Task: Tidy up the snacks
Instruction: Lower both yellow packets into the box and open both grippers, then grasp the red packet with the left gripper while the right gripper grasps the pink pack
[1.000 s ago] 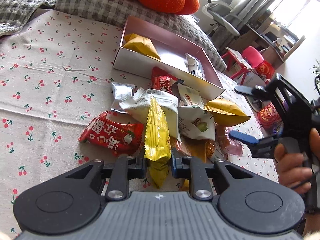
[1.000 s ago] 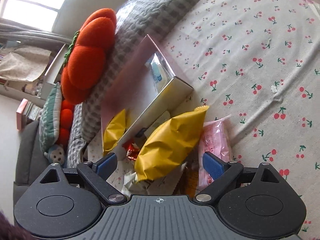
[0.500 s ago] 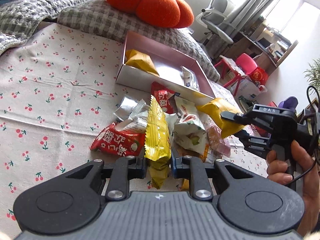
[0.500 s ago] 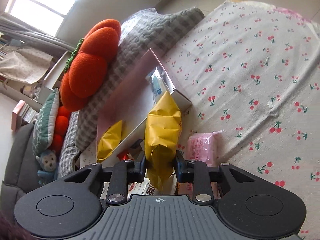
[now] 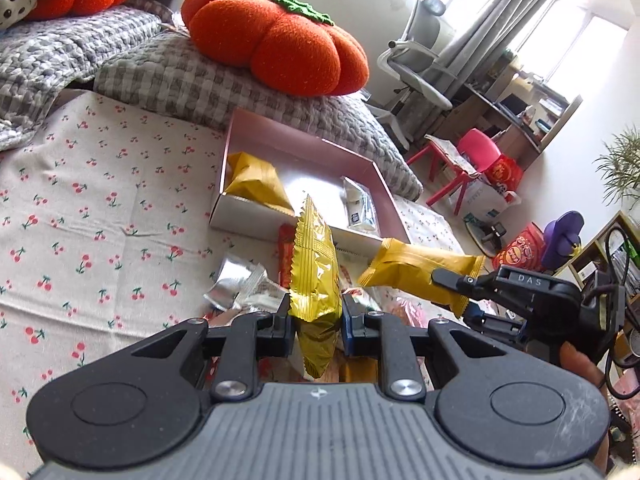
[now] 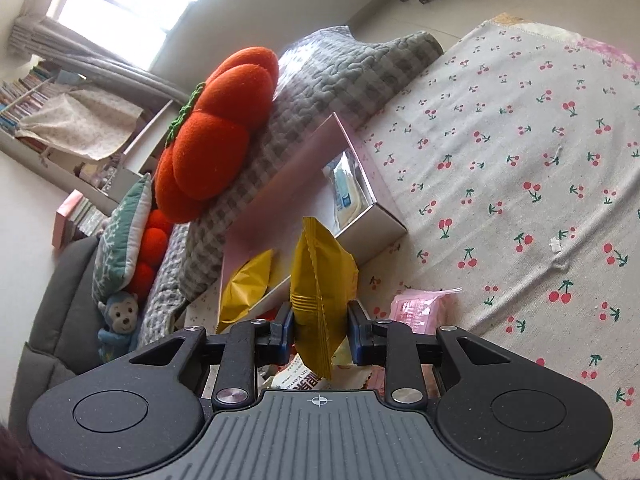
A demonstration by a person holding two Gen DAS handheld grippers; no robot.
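My left gripper (image 5: 314, 322) is shut on a shiny gold snack packet (image 5: 314, 276) and holds it above the snack pile. My right gripper (image 6: 320, 330) is shut on a matte yellow snack bag (image 6: 320, 280); in the left wrist view the right gripper (image 5: 452, 292) holds that bag (image 5: 416, 272) by the box's near right corner. The pink open box (image 5: 256, 216) holds a yellow bag (image 5: 256, 180) and a white-blue packet (image 5: 360, 208). Loose snacks lie in front of it: a silver packet (image 5: 236, 284) and a pink packet (image 6: 420, 308).
The cherry-print cloth (image 5: 100, 220) covers the surface. Grey checked cushions (image 5: 192, 80) and an orange pumpkin pillow (image 5: 276, 40) sit right behind the box. A chair, shelves and red items stand on the floor to the right.
Both grippers rose with their packets. The right gripper, open around the yellow bag a second ago, shut on it and lifted it toward the box.
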